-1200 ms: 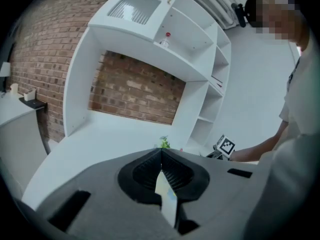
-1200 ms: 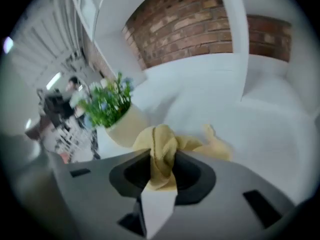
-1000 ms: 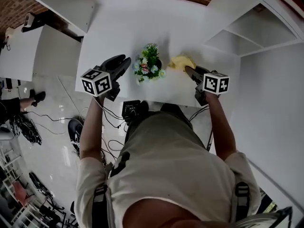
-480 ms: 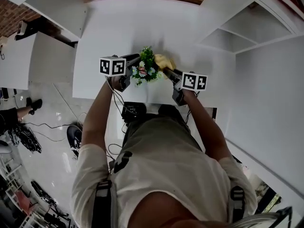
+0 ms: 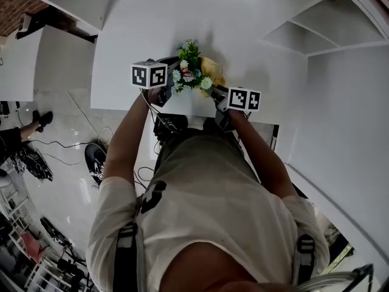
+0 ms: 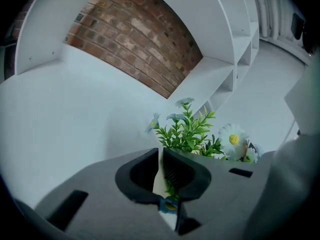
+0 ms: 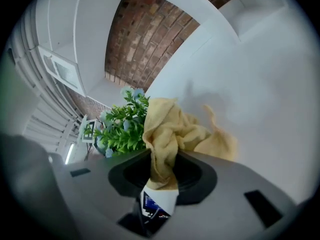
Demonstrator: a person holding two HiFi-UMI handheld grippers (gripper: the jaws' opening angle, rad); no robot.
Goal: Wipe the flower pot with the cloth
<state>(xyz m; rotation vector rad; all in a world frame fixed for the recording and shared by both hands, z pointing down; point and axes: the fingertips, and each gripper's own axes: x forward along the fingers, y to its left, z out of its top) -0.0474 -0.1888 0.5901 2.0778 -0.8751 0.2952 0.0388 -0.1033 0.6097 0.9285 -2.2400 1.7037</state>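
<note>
In the head view, a white table [image 5: 140,29] is seen below the person, with white shelving [image 5: 304,32] to the right and cables on the floor to the left. A green leafy potted plant with white and blue flowers [image 5: 189,72] stands near the table's front edge. The pot itself is covered by the foliage. Both forearms are stretched forward and converge on it. The left gripper [image 5: 174,67] is set against the plant's left side and the right gripper [image 5: 216,90] against its right. A crumpled yellow cloth [image 5: 212,72] is pressed beside the foliage.

In the left gripper view, a red brick wall [image 6: 145,49] and white shelves are seen behind the potted plant [image 6: 187,131]. The left gripper [image 6: 161,155] is tilted downward. Its jaws have just been closing and are nearly together, with a green sprig and a small blue flower pinched between them.

In the right gripper view, the yellow cloth [image 7: 172,131] is clamped in the right gripper [image 7: 162,159] and bunches above the jaws, touching the potted plant [image 7: 120,129] at its left.
</note>
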